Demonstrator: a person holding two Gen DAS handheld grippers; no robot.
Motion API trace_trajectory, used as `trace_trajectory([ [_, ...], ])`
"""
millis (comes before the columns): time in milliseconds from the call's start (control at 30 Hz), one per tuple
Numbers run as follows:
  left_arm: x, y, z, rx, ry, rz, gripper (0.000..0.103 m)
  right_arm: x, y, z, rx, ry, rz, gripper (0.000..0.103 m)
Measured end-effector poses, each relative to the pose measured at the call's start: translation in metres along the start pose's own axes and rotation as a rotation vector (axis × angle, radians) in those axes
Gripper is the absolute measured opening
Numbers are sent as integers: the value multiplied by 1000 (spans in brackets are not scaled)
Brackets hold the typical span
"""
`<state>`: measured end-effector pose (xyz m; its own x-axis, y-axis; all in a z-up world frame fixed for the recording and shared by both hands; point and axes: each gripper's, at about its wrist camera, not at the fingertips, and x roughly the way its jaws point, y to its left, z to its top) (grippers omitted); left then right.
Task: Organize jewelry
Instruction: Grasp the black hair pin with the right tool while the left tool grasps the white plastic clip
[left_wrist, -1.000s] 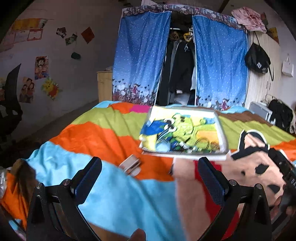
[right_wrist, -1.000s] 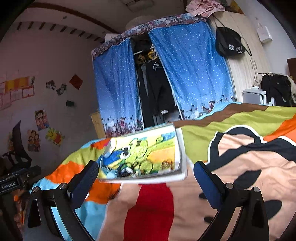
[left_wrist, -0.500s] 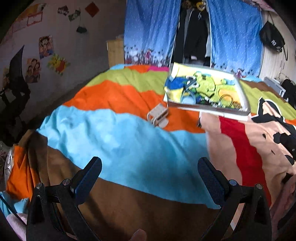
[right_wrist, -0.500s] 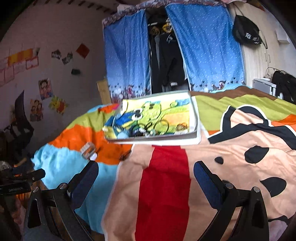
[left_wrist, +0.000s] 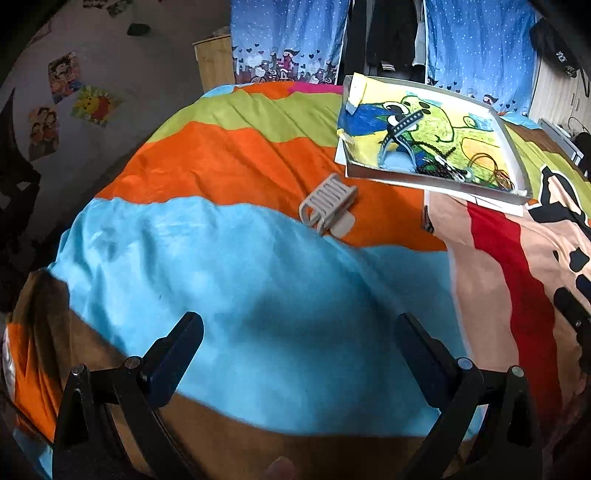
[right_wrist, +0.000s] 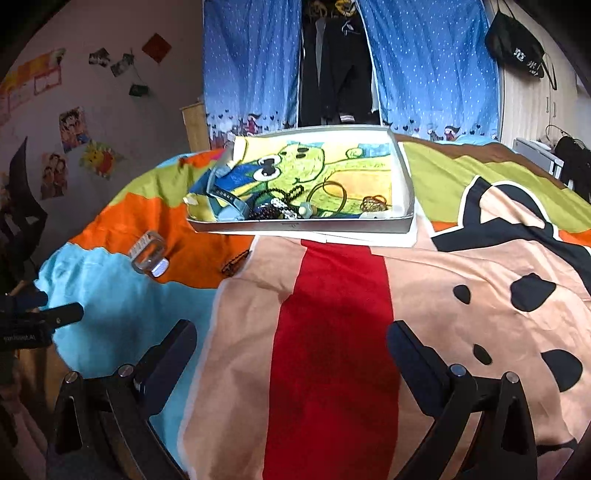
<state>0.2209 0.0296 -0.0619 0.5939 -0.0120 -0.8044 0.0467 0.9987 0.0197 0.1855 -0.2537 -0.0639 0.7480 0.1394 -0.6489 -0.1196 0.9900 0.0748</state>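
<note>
A white tray (right_wrist: 400, 177) with a green cartoon lining lies on the bed; it also shows in the left wrist view (left_wrist: 513, 147). In it are a blue headband (right_wrist: 225, 201), dark beads (right_wrist: 273, 208) and gold rings (right_wrist: 373, 203). A grey hair claw clip (left_wrist: 327, 205) lies on the blanket left of the tray, also in the right wrist view (right_wrist: 149, 254). A small dark hair clip (right_wrist: 234, 263) lies near the tray's front. My left gripper (left_wrist: 299, 350) and my right gripper (right_wrist: 291, 358) are both open and empty, held above the blanket short of the tray.
The bed carries a bright striped cartoon blanket (left_wrist: 240, 280). Blue curtains (right_wrist: 428, 66) and an open wardrobe stand behind. A wooden cabinet (left_wrist: 214, 62) is at the back left. The left gripper shows at the left edge of the right wrist view (right_wrist: 40, 321).
Both cameras have pulled back and tilted down over the bed. More of the blanket shows now and the tray sits farther off. Both grippers have stayed open.
</note>
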Motion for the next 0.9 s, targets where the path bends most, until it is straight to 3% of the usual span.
trace_trajectory([
  [167,20,9,18,7,-43,1,102,30,0,9,-3,33,6,103],
  [333,46,14,34,34,-30,4,102,77,-4,25,15,49,69,103],
  [700,73,16,59,68,-113,-153,101,148,22,46,-7,107,226,103],
  [900,95,25,69,24,-94,-214,101,173,29,50,5,165,278,79],
])
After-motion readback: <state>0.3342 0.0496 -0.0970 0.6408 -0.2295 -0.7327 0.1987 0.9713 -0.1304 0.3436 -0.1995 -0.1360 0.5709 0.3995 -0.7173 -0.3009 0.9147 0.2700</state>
